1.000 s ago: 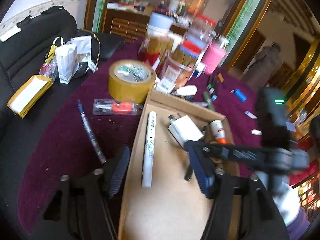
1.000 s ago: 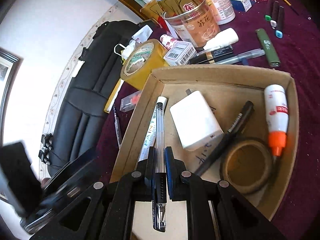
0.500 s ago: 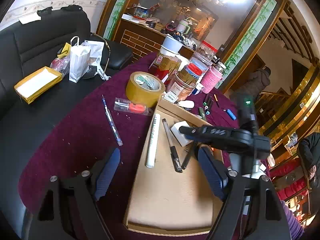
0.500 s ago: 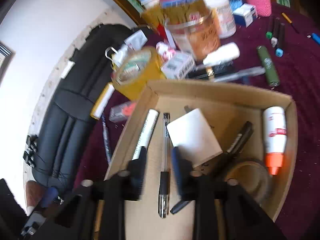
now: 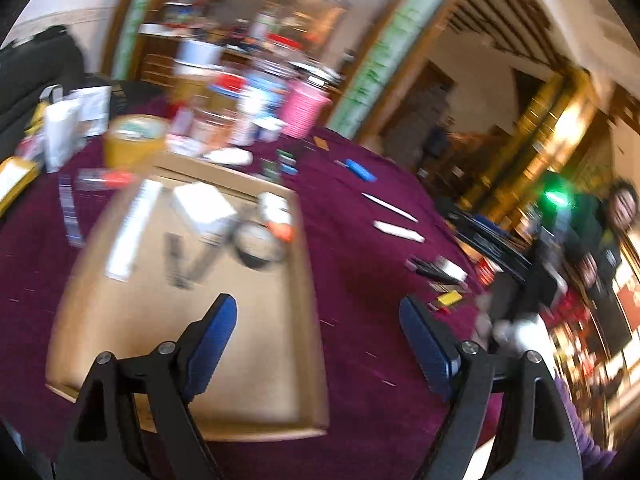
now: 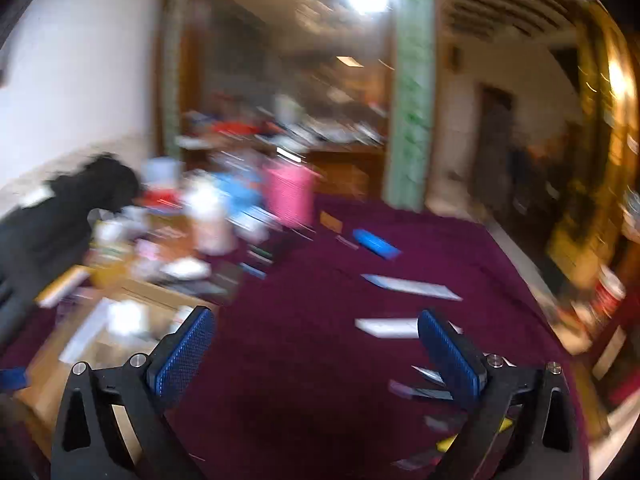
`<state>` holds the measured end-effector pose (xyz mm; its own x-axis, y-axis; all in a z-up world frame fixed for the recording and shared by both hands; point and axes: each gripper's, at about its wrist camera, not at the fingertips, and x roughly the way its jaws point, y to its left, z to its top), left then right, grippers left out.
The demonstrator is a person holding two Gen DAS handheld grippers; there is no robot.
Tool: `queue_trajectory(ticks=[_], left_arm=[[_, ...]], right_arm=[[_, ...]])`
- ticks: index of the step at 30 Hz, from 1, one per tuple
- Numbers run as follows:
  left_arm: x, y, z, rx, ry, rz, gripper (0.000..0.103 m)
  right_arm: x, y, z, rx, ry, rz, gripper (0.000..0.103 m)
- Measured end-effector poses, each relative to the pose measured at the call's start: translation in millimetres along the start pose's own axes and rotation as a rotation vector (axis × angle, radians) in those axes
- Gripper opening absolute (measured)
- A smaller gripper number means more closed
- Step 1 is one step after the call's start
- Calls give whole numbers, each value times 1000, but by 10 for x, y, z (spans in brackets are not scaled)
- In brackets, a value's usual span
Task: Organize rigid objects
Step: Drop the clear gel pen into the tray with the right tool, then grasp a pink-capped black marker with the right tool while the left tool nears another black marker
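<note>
- Both pictures are blurred, so small details are hard to read.
- The left hand-held gripper [image 5: 318, 326] hangs above the near right part of the shallow brown cardboard tray [image 5: 308, 320]. Its blue-padded jaws are opening, and nothing is between them.
- The right hand-held gripper [image 6: 316, 338] hangs above the bare dark-purple cloth of the counter [image 6: 320, 380], to the right of the tray. Its jaws are also opening, very wide, and they hold nothing.
- The cardboard tray lies on the left half of the counter. In its far part lie a long white marker [image 5: 132, 228], a white rectangular block [image 5: 202, 206], two dark pens [image 5: 188, 258] that cross in a V shape, a round roll of tape [image 5: 258, 242] and a white bottle with an orange cap [image 5: 276, 216].
- Behind the far edge of the tray stand a wide yellow roll of tape [image 5: 134, 140], a pink ribbed cup [image 5: 304, 110] and several jars, which are too blurred to tell apart.
- On the cloth to the right of the tray lie a small blue flat object [image 5: 360, 170] and two white sticks [image 5: 394, 218], well apart from the tray.
</note>
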<state>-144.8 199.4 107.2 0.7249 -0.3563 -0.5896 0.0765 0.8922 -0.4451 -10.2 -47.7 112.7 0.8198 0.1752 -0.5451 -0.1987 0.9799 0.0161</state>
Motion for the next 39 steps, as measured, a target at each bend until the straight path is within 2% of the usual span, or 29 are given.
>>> queue_trajectory(ticks=[2, 6, 10, 13, 15, 17, 19, 23, 27, 30, 33, 36, 39], left_arm=[[162, -276, -163, 50, 55, -40, 85], [393, -549, -369, 107, 141, -29, 85], [497, -657, -411, 103, 159, 8, 85], [566, -748, -415, 106, 169, 26, 85], [615, -804, -425, 118, 179, 40, 85], [707, -858, -435, 129, 192, 47, 85], [819, -892, -451, 130, 212, 47, 85], [960, -897, -488, 122, 242, 44, 85], [1022, -878, -493, 120, 257, 54, 85], [1039, -877, -483, 122, 259, 59, 85], [1083, -897, -464, 132, 265, 58, 85], [1156, -937, -446, 132, 278, 47, 85], [1230, -958, -463, 119, 293, 35, 85]], right_arm=[[139, -520, -88, 149, 76, 15, 102], [406, -1782, -433, 544, 153, 83, 102], [545, -2373, -658, 660, 146, 74, 102], [665, -2559, -790, 702, 150, 136, 102], [755, -2590, -916, 736, 177, 223, 102], [720, -2526, -881, 693, 184, 255, 102], [767, -2377, -849, 686, 201, 411, 103], [807, -1875, -743, 519, 264, 527, 103], [795, -1253, -722, 374, 360, 809, 103], [662, -1047, -688, 307, 358, 932, 103], [576, -1257, -639, 401, 276, 944, 103], [637, -1517, -673, 519, 247, 863, 103], [666, -1554, -723, 538, 256, 788, 103]])
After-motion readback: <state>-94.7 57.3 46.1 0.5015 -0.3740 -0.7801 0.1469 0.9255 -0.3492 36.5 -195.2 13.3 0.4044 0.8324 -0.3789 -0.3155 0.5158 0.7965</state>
